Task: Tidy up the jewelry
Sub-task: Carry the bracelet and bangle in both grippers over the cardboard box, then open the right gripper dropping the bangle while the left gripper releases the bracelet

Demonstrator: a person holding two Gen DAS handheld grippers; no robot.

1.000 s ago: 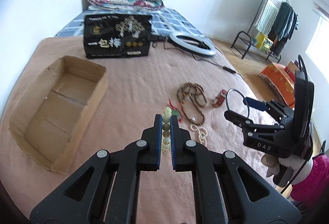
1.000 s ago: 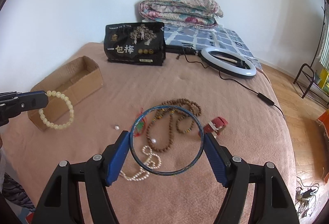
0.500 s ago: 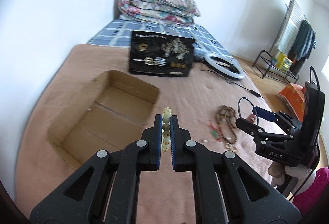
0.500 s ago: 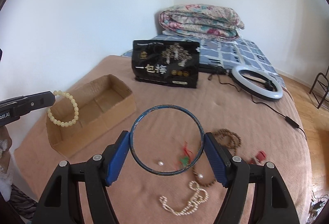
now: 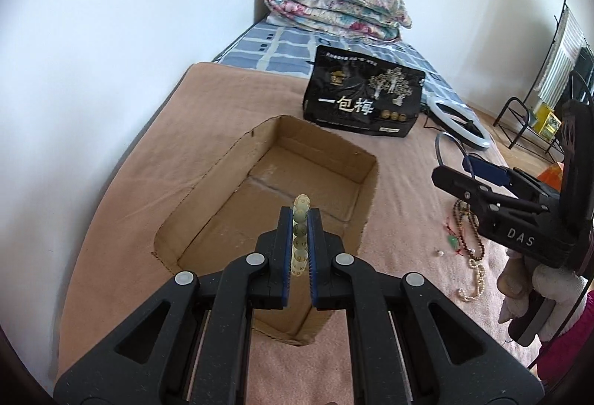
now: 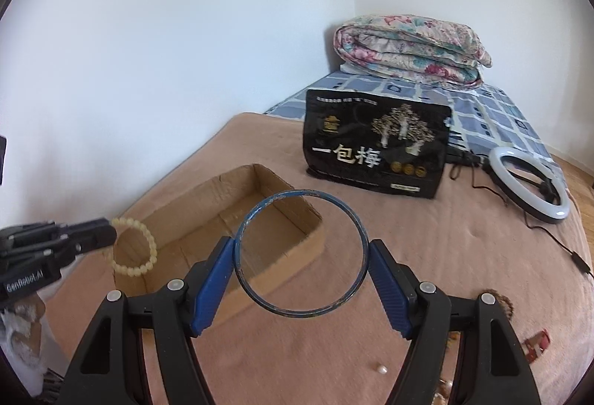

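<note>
My left gripper [image 5: 299, 219] is shut on a pale yellow bead bracelet [image 5: 300, 236], held above the near end of an open cardboard box [image 5: 222, 152]. The right wrist view shows that bracelet [image 6: 135, 245] hanging from the left gripper [image 6: 107, 236] over the box [image 6: 293, 249]. My right gripper [image 6: 301, 252] is shut on a blue bangle [image 6: 301, 198], held above the bed just right of the box; it also shows in the left wrist view [image 5: 456, 178]. A brown bead necklace [image 5: 469, 234], a pearl strand [image 5: 473, 284] and a green pendant [image 5: 452, 240] lie on the pink blanket [image 5: 222, 100].
A black snack bag [image 6: 375, 141] stands behind the box. A ring light [image 6: 527, 187] with its cable lies at the right. A folded floral quilt [image 6: 408, 48] sits at the bed's head. A loose pearl [image 6: 382, 369] and a red item [image 6: 536, 343] lie on the blanket. The white wall is at the left.
Both grippers have swung left, from over the loose jewelry to the cardboard box, each still holding its piece. The left gripper now hangs over the box's near end.
</note>
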